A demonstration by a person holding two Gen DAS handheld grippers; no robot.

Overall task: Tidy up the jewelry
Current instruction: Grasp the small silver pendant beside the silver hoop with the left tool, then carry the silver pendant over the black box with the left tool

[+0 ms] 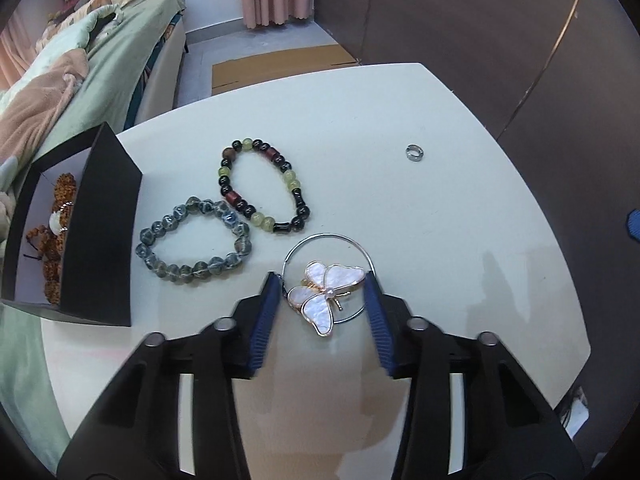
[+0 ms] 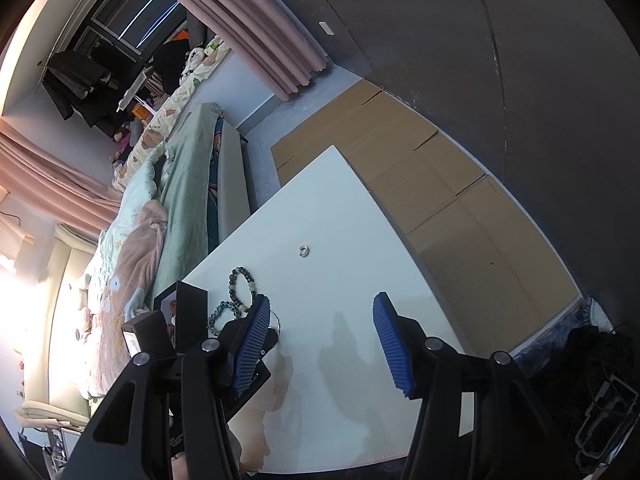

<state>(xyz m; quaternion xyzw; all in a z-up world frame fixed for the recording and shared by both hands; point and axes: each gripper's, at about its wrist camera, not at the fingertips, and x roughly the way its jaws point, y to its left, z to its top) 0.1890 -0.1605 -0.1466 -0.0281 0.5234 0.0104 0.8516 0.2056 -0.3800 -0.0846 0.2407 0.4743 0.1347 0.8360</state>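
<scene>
Left gripper [image 1: 325,284]: was held low over the white table [image 1: 440,240], its jaws spread wide, one blue pad at each side of the hoop; nothing was pinched yet.
Butterfly piece [image 1: 320,298]: a pearly butterfly on a thin silver hoop [image 1: 332,236] was seen lying flat between the pads, apparently so that a closing squeeze would catch it across its width.
Black box [image 1: 100,232]: was stood open at the table's left edge, with brown beaded jewelry [image 1: 54,236] already laid inside; it was judged to be the place meant for the rest.
Grey bead bracelet [image 1: 196,240]: was left flat just beside the box.
Mixed bead bracelet [image 1: 262,188]: dark, green and red beads, was found touching or nearly touching the grey one, farther from the box.
Small ring [image 1: 415,152]: was left well apart, alone toward the far right of the table.
Right gripper [image 2: 320,308]: was held above the table with jaws apart and empty, clear of the jewelry, seemingly kept out of the way.
Step in hand: the butterfly piece was judged about to be grasped, the pieces on the table still unsorted.
</scene>
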